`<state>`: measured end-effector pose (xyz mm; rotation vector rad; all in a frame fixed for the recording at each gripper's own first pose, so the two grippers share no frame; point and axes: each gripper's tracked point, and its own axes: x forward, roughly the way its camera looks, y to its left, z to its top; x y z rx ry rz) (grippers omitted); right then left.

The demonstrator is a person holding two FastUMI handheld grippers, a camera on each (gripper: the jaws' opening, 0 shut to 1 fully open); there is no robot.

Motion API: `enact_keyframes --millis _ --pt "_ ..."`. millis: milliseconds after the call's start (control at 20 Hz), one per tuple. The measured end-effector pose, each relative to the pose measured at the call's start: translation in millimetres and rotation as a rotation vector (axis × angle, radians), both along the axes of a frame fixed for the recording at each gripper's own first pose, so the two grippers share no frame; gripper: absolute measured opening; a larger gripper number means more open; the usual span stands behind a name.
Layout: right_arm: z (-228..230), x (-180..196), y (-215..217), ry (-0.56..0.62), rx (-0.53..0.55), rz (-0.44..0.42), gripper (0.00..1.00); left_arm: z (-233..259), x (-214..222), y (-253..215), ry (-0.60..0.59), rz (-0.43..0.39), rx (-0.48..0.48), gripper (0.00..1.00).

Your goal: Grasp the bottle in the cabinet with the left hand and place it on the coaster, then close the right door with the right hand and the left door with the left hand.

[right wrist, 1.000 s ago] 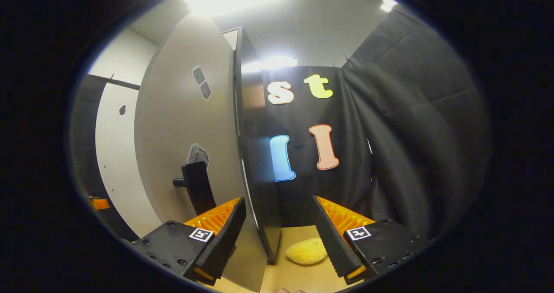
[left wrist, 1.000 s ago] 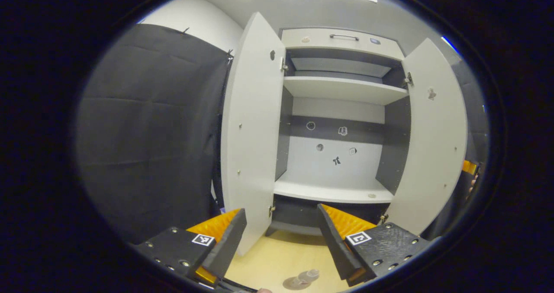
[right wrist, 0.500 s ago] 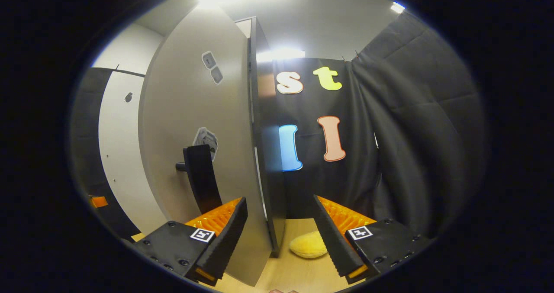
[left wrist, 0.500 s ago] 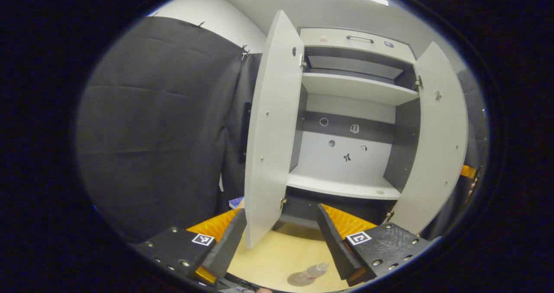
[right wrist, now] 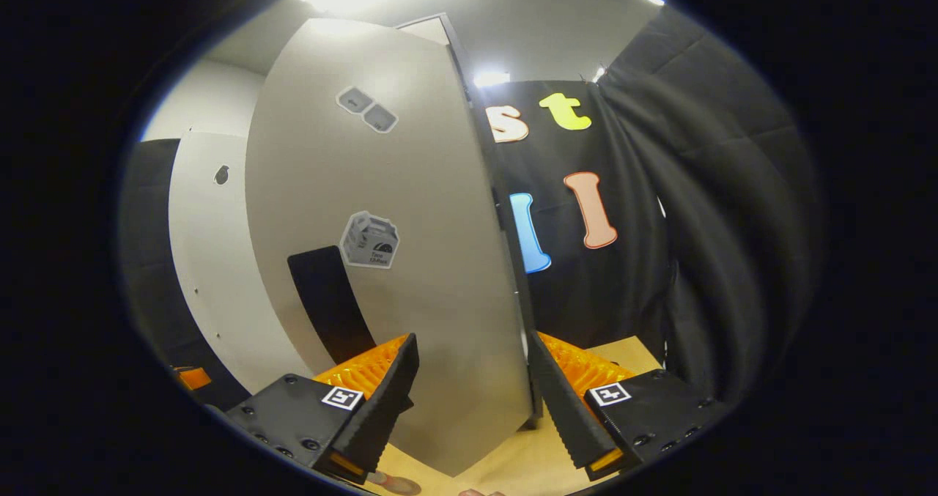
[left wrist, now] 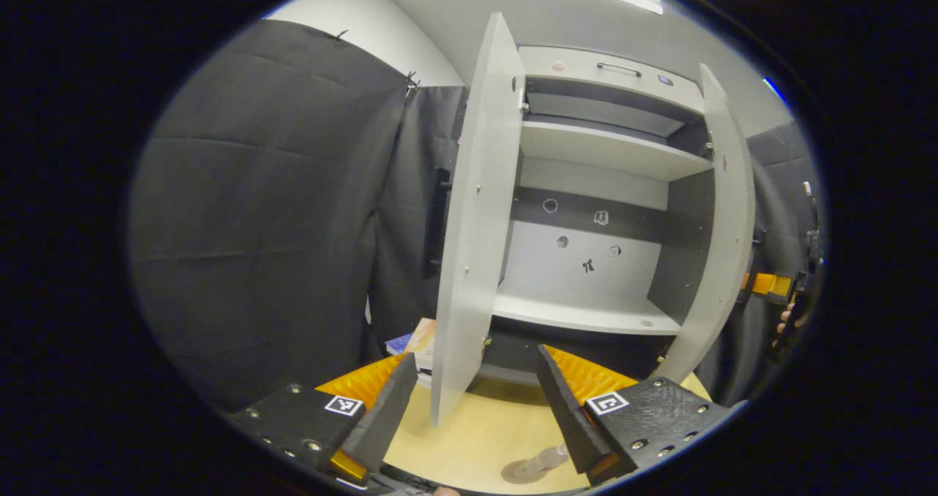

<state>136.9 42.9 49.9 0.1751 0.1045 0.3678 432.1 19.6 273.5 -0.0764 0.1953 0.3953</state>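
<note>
**Bottle on coaster, both cabinet doors part-open**

Left gripper view, near field: left gripper [left wrist: 469, 401] jaws spread wide, nothing between them but bare tabletop. Low between the fingers, the bottle [left wrist: 548, 457] stands on the coaster [left wrist: 522, 471], a round disc on the wooden table [left wrist: 484, 437]. Bottle looks clear; its cap end tilts toward the right finger under the lens warp.

Mid field: the left door [left wrist: 476, 217] is swung out, seen almost edge-on, its lower corner hanging just over the table between the fingers. A book or box [left wrist: 410, 342] lies at the table's back edge, left of that door.

Further in: the cabinet [left wrist: 608, 159] interior, lower shelf [left wrist: 586, 313] bare apart from a small speck, upper shelf above it, small stickers on the back panel. The right door [left wrist: 725, 217] is angled partway shut. Beyond it at the far right edge, part of the other gripper and a hand [left wrist: 788, 320].

Right gripper view, near field: right gripper [right wrist: 473, 401] jaws wide apart, holding nothing. The right door [right wrist: 410, 247] stands between the fingers, outer face toward the camera; whether either finger touches it cannot be told. A dark handle [right wrist: 330, 302] sits on that face, a carton sticker beside it. Left door [right wrist: 205, 261] behind, further left.
</note>
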Motion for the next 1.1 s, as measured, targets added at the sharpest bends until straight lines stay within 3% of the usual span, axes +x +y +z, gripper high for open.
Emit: enact_keyframes --millis 150,200,250,500,550,700,1100 --pt "1.3 -4.3 42.6 0.005 0.048 0.057 0.96 1.8 -12.2 28.1 0.002 0.025 0.009 0.99" --pt "3.1 -4.6 49.6 0.002 0.043 0.055 0.92 3.6 -18.2 39.1 0.0 0.04 0.01 0.99" --pt "4.6 -5.2 52.0 -0.01 0.027 0.043 0.97 5.7 -22.8 51.1 -0.004 0.054 0.011 1.0" --pt "0.3 -11.2 61.5 -0.03 -0.014 -0.023 0.98 15.1 -35.9 126.6 -0.033 0.121 0.054 0.99" --pt "-1.7 -13.5 62.8 -0.028 -0.02 -0.042 0.97 17.3 -32.1 140.6 -0.035 0.118 0.066 0.94" --pt "-3.0 -17.8 64.7 -0.025 -0.032 -0.098 0.97 22.8 -16.3 167.5 -0.059 0.081 0.084 1.0" --pt "-3.1 -32.9 79.0 -0.041 -0.093 -0.197 0.98 72.9 71.1 196.7 -0.16 -0.146 0.166 0.88"
